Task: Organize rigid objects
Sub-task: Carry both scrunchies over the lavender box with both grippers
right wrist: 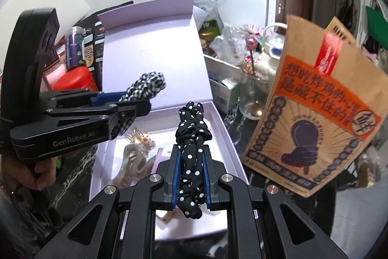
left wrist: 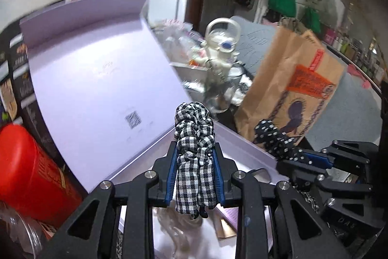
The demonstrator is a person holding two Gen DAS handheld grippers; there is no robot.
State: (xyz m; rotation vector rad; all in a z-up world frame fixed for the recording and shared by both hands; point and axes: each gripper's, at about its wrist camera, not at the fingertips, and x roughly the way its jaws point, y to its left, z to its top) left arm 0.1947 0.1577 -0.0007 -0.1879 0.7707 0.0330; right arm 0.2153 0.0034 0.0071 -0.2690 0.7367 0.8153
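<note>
Partly hidden behind the left gripper [left wrist: 195, 157], the floor of the lilac gift box [right wrist: 219, 118] showed only in slivers in the left wrist view, and the clear plastic hair claw [right wrist: 132, 162] beneath the fingers was a pale blur there. A small gold trinket [right wrist: 141, 137] lay beyond the claw; its shape was too fine to make out. The glass jar [left wrist: 219, 94] and white kettle [left wrist: 222, 45] ahead of the fingertips were smeared.

The left gripper's blue pads were clamped tight on a black-and-white gingham scrunchie [left wrist: 195, 149], whose knotted end stood out past the fingertips and whose tail hung below them. The right gripper [right wrist: 191, 164] was pinched fully closed on a black polka-dot scrunchie [right wrist: 191, 149], likewise bunched above the tips. Both grippers tilted downward over the open box, its raised lid [right wrist: 152, 45] beyond the fingers, the left one lying sideways across the right wrist view, left of the right fingers. A hand [right wrist: 26, 169] gripped its handle, cut off at the frame edge. A brown paper bag [right wrist: 322, 108] stood to the right of the right fingers.
</note>
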